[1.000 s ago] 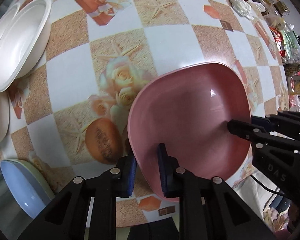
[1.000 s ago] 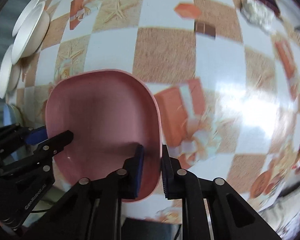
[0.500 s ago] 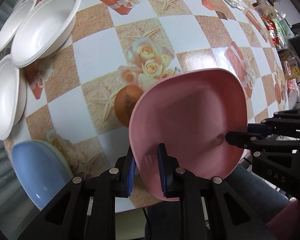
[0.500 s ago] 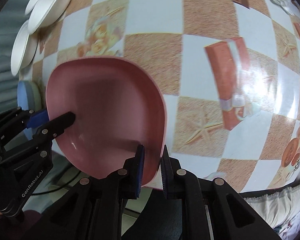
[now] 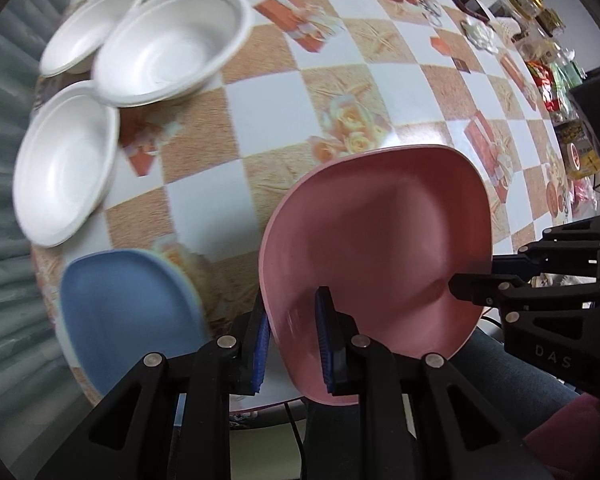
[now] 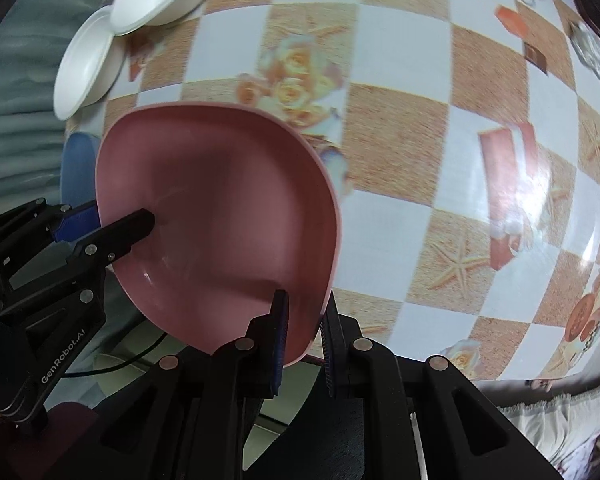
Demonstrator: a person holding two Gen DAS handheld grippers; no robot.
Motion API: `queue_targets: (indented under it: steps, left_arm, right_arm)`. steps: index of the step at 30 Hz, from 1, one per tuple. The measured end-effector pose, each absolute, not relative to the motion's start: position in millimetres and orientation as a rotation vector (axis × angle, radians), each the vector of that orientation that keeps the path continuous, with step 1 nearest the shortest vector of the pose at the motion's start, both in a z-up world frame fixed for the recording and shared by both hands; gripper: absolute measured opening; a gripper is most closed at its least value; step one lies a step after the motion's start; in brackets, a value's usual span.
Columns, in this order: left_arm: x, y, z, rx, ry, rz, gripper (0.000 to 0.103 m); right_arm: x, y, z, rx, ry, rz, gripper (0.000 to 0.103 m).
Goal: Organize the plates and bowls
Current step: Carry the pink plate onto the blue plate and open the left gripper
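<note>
Above the near edge of the checkered, flower-printed tablecloth (image 5: 268, 92) you carry the pink rounded-square plastic plate (image 5: 380, 248) clear of the surface; your left gripper (image 5: 294, 334) pinches its near-left rim, jaws closed on it, while your right gripper (image 6: 304, 330) clamps the opposite rim, likely to keep the wide plate level; the blue plate (image 5: 128, 308) lies just left, probably the stacking spot; three white round bowls (image 5: 168, 48) cluster beyond.
</note>
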State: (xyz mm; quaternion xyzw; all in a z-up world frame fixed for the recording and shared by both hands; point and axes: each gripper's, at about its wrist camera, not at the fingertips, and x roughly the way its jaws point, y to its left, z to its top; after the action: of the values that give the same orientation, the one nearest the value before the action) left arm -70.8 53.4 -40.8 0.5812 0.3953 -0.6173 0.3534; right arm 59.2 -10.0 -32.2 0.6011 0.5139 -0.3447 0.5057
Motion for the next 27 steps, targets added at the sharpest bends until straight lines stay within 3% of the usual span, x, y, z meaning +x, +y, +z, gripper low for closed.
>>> queue_targets:
  steps: [14, 27]
  left_arm:
    - [36, 50, 4, 1.379, 1.056, -1.447, 0.022]
    - [83, 42, -13, 1.333, 1.050, -1.360, 0.022]
  right_arm:
    - [121, -45, -16, 1.337, 1.260, -0.678, 0.018]
    - [186, -49, -35, 1.269, 1.331, -0.518, 0.018]
